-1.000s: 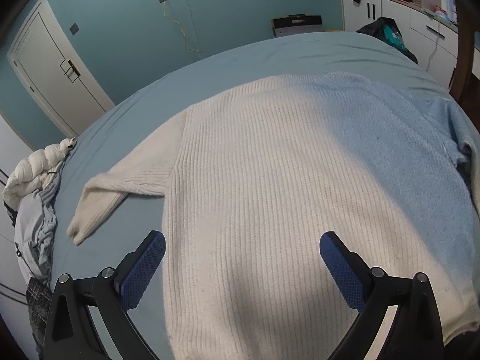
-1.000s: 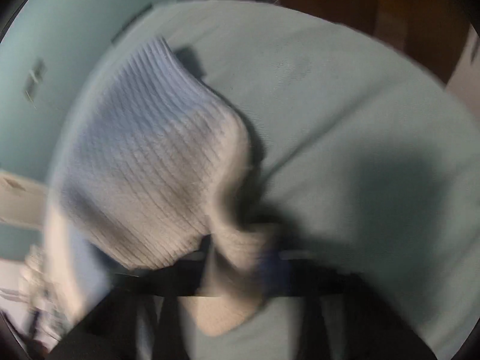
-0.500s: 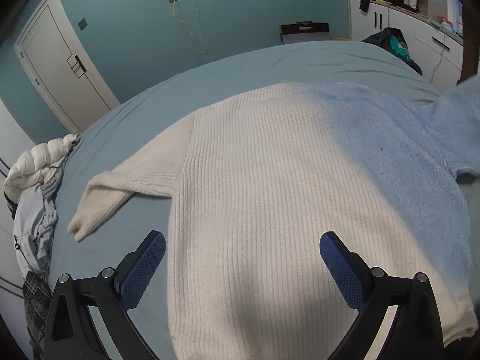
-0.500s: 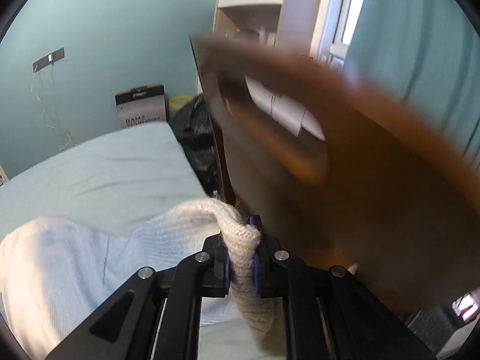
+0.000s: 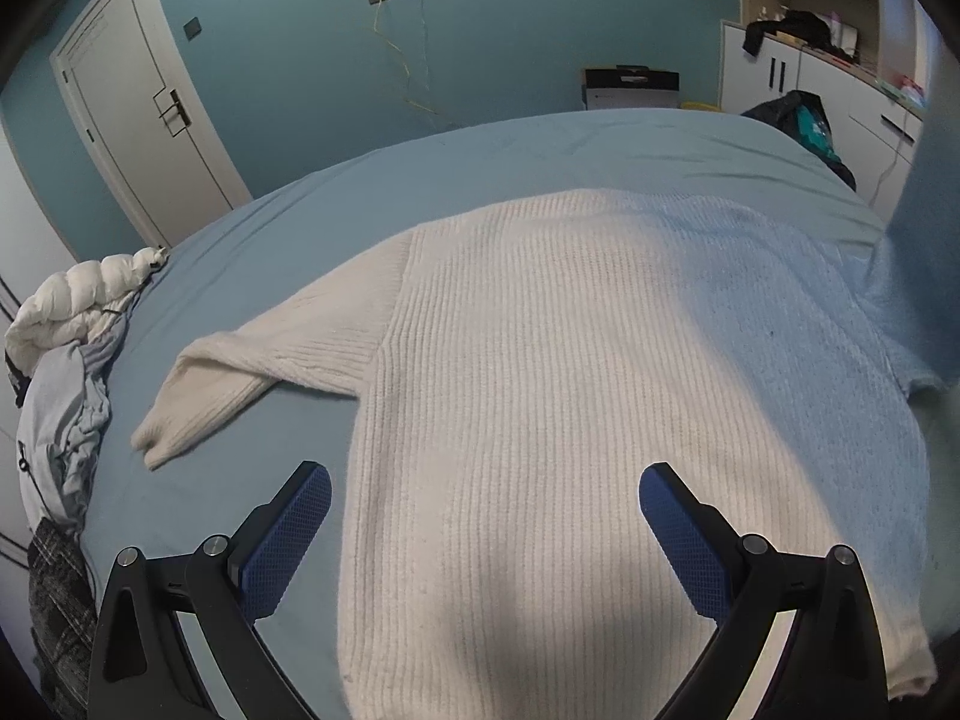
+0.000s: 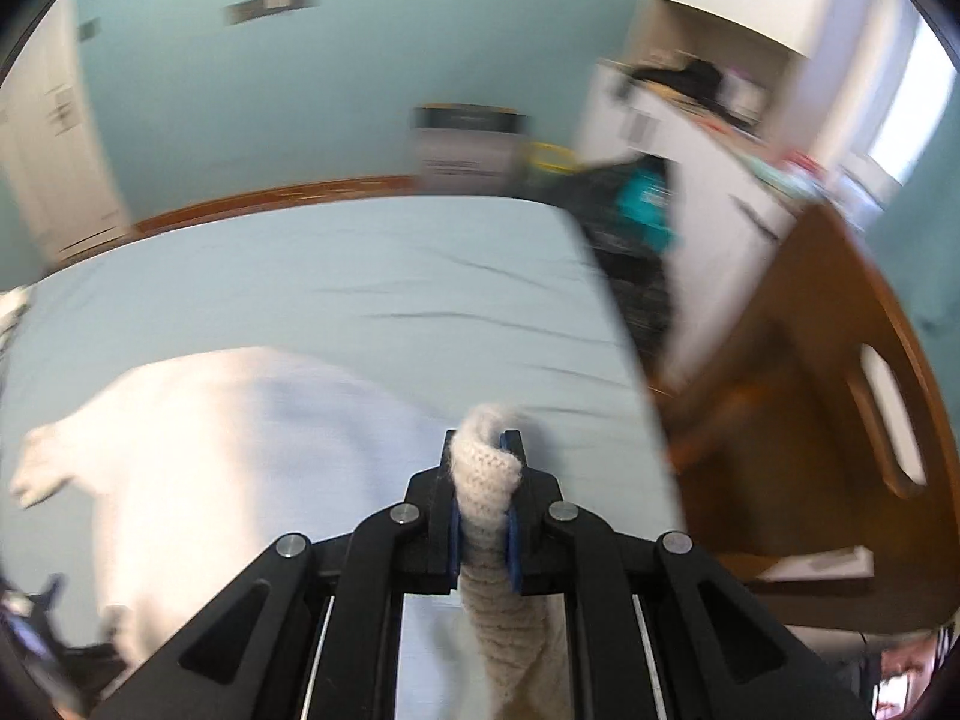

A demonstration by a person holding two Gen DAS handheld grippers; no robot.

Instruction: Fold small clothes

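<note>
Teal walls backed a bed (image 5: 540,138) under a smooth pale blue sheet. Left wrist view: one cream rib-knit sweater (image 5: 570,420) lay flat across the sheet, body broad, one sleeve (image 5: 258,372) bent outward at the left and lying on the bedding. The left gripper (image 5: 485,516) hovered over the hem with its two blue cross-hatched pads spread wide, touching nothing. One puffy white quilted jacket (image 5: 78,300) was heaped at the bed's left edge. One white panelled door (image 5: 144,108) and one box (image 5: 630,87), lettering too small to read, stood by the wall. Right wrist view, blurred: the right gripper (image 6: 483,501) was pressed together on the sweater's other sleeve (image 6: 483,480), a chunky knit roll held above the sheet. One curved brown wooden bed end (image 6: 840,420) with an oval cut-out rose at right.
</note>
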